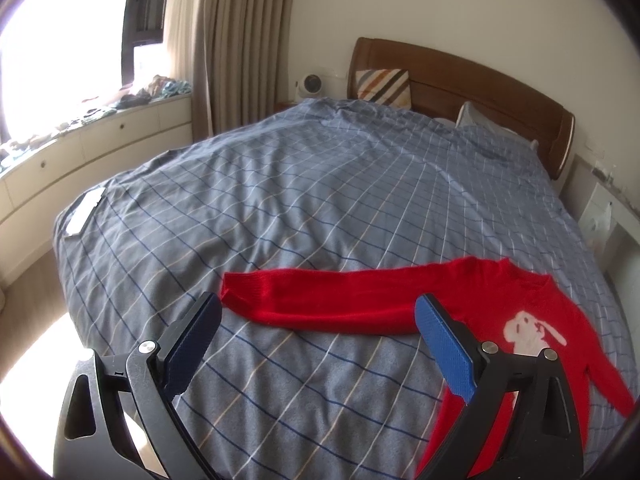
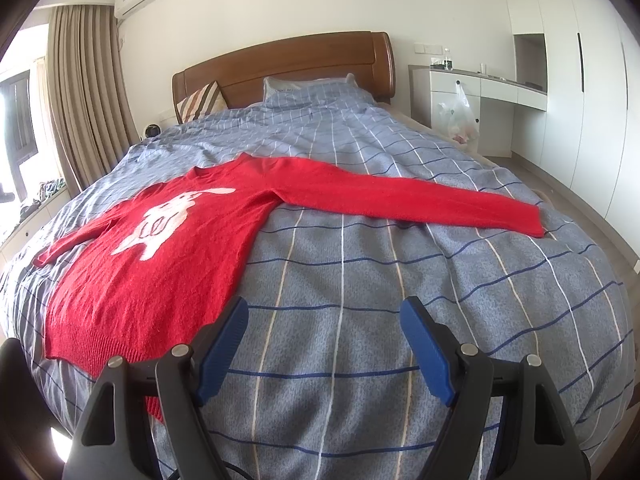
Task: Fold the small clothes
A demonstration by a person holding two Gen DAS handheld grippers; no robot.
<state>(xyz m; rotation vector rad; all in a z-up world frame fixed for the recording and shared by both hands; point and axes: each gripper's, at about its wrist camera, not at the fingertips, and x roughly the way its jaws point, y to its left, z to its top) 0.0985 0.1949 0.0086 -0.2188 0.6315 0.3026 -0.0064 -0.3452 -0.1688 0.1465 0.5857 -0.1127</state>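
A small red sweater (image 2: 160, 256) with a white rabbit on the chest lies flat, face up, on the blue checked bedspread (image 2: 360, 288), near the foot of the bed. One sleeve (image 2: 420, 196) stretches out to the right in the right wrist view. The other sleeve (image 1: 320, 296) stretches left in the left wrist view, where the sweater body (image 1: 520, 320) lies at the right. My left gripper (image 1: 318, 316) is open and empty, just short of that sleeve. My right gripper (image 2: 324, 320) is open and empty, beside the sweater's hem.
A wooden headboard (image 2: 288, 64), a striped cushion (image 2: 200, 104) and a pillow (image 2: 296, 84) stand at the far end. A white object (image 1: 84, 212) lies on the bed's left corner. Low drawers (image 1: 100, 140) run along the window; a white desk (image 2: 480, 88) with a plastic bag stands at the right.
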